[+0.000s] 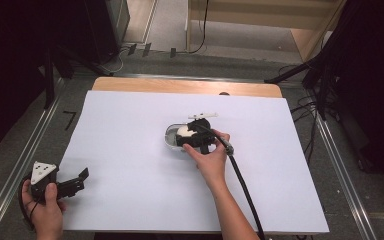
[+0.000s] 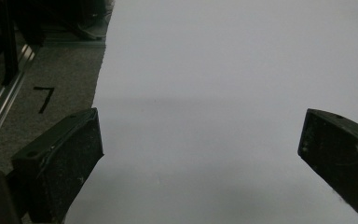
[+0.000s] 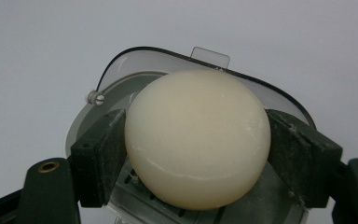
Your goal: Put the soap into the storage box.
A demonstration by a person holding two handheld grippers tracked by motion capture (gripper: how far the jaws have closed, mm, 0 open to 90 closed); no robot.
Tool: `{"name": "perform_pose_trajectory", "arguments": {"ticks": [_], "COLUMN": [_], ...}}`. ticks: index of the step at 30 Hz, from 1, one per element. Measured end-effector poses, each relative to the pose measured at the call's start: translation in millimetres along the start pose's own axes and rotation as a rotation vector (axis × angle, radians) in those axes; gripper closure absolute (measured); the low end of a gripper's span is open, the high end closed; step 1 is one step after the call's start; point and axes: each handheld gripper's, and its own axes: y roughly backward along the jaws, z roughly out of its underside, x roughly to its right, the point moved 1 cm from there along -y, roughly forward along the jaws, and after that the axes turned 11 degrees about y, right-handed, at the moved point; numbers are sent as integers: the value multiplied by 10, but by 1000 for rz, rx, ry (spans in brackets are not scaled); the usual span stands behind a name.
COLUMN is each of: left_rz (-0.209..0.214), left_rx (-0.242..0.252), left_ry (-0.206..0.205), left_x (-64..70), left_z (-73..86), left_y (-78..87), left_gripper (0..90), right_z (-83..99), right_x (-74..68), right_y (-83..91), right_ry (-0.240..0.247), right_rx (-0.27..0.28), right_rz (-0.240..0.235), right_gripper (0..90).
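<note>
R gripper [image 1: 196, 134] sat just right of frame centre in the high view, jaws clamped on a cream-white egg [image 3: 197, 137], one pad on each side of it. In the right gripper view the egg took up the centre of frame, pads pressed to its L and R flanks. Egg was over a small metal dish w/ clear lid [image 3: 135, 60]; lid edge w/ a small tab arced behind the egg, upper centre of frame, a screw at its left. Couldn't tell if the egg touched the dish floor or hung just above it. In the high view the dish [image 1: 171, 135] lay on the white sheet [image 1: 130, 150], centre of frame, partly under the gripper. R hand [image 1: 209, 155] gripped the tool from below-right, cable trailing to the bottom edge.

L gripper [image 1: 62, 184] sat at lower left of the high view, at the sheet's edge, held by L hand [image 1: 45, 207]. Jaws spread wide apart, nothing between them; bare sheet showed in the gap in the left gripper view. A black "7" mark [image 2: 43, 98] was on the grey floor, left of frame.
</note>
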Motion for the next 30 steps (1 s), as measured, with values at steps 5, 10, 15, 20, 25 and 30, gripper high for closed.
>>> {"name": "perform_pose_trajectory", "arguments": {"ticks": [5,10,15,20,25,30], "left_rz": [-2,-2,-2,-3,-3,-3], "left_rx": [7,7,5,6,4,6], "left_ry": [6,5,6,7,7,6], "left_x": [-2,0,-4,-2,-6,-3], "left_z": [1,1,0,1,0,1], "left_y": [-1,-2,2,0,3,1], "left_gripper": [3,3,3,3,3,3], "right_z": [-8,-17,-31,-37,-42,-44], "right_x": [15,28,45,56,73,113], "right_y": [25,54,99,127,161,212], "right_ry": [-7,-9,-17,-15,-15,-16], "right_rx": [10,21,36,45,54,57], "right_rz": [1,7,3,2,4,13], "right_gripper": [248,262,275,279,278,277]}}
